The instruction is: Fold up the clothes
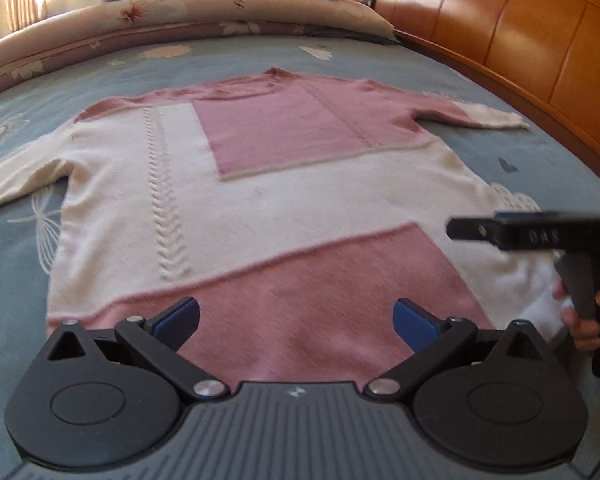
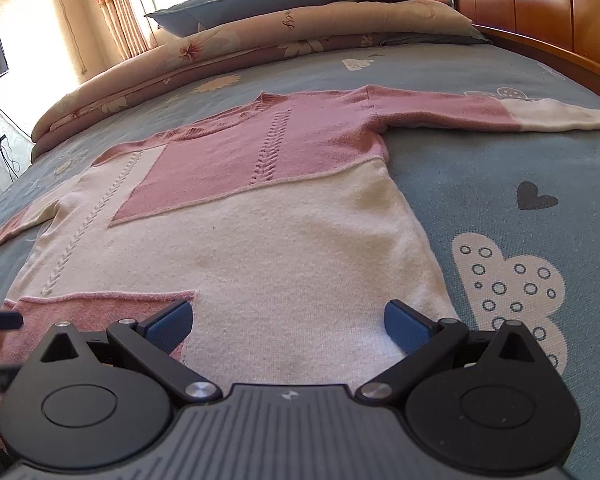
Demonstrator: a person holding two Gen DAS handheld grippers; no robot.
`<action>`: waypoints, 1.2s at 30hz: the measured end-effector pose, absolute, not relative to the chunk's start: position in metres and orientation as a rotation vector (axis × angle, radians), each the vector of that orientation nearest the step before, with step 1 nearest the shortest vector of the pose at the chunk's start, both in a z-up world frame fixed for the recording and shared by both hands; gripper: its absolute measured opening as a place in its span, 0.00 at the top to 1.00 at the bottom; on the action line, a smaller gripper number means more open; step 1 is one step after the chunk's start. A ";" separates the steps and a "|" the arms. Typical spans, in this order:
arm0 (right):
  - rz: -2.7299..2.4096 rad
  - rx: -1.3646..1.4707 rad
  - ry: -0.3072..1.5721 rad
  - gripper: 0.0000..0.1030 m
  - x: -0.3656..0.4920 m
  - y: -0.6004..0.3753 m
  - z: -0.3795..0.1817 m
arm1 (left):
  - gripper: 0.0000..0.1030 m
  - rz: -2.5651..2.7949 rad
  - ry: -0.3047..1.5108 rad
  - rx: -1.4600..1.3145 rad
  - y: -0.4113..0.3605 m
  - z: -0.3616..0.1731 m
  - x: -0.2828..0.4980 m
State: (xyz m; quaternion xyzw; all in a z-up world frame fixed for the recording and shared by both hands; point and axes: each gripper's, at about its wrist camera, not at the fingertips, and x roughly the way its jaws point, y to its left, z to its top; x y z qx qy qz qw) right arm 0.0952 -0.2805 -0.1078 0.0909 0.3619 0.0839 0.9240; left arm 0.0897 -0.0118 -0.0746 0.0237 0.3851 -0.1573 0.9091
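Pink-n-white sweater (image 2: 260,216) spread flat on blue bedsheet (image 2: 500,168), sleeves out. Left gripper (image 1: 296,320) & right gripper (image 2: 288,326) over the hem, jaws wide apart, holding nothing.

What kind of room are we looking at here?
Most likely a home bedroom. A pink and cream knitted sweater lies spread flat on a blue patterned bedsheet, with a rolled floral quilt and a polished orange wooden headboard behind it.
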 end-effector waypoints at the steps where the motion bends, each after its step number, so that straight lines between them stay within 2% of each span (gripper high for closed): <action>1: 0.168 0.176 0.744 0.00 0.095 -0.279 -0.108 | 0.01 -0.312 0.767 0.037 -0.005 -0.073 0.099; 4: 0.148 0.125 0.754 0.00 0.096 -0.271 -0.108 | 0.01 -0.254 0.750 -0.024 0.013 -0.076 0.129; 7: 0.128 0.062 0.761 0.00 0.097 -0.262 -0.110 | 0.01 -0.234 0.815 -0.120 0.028 -0.092 0.146; 11: 0.103 0.047 0.764 0.00 0.098 -0.259 -0.110 | 0.01 -0.296 0.833 -0.160 0.041 -0.097 0.132; 14: 0.091 0.039 0.774 0.00 0.100 -0.257 -0.110 | 0.01 -0.334 0.838 -0.238 0.072 -0.080 0.133; 18: 0.075 0.036 0.782 0.00 0.102 -0.255 -0.110 | 0.01 -0.178 0.763 -0.188 0.144 -0.045 0.152; 20: 0.071 0.033 0.784 0.00 0.103 -0.254 -0.109 | 0.04 -0.047 0.734 -0.180 0.194 -0.034 0.167; 22: 0.068 0.033 0.786 0.00 0.104 -0.253 -0.109 | 0.19 0.065 0.708 -0.216 0.249 -0.028 0.180; 23: 0.067 0.031 0.787 0.00 0.105 -0.253 -0.109 | 0.23 0.111 0.696 -0.246 0.277 -0.027 0.187; 29: 0.047 0.031 0.802 0.00 0.113 -0.250 -0.109 | 0.24 0.216 0.645 -0.624 0.420 -0.063 0.218; 32: 0.044 0.033 0.807 0.00 0.116 -0.250 -0.109 | 0.24 0.229 0.621 -0.800 0.458 -0.094 0.220; 33: 0.044 0.032 0.809 0.00 0.116 -0.250 -0.109 | 0.27 0.243 0.608 -0.826 0.466 -0.100 0.218; 36: 0.044 0.030 0.814 0.00 0.117 -0.250 -0.109 | 0.28 0.314 0.550 -0.804 0.477 -0.099 0.208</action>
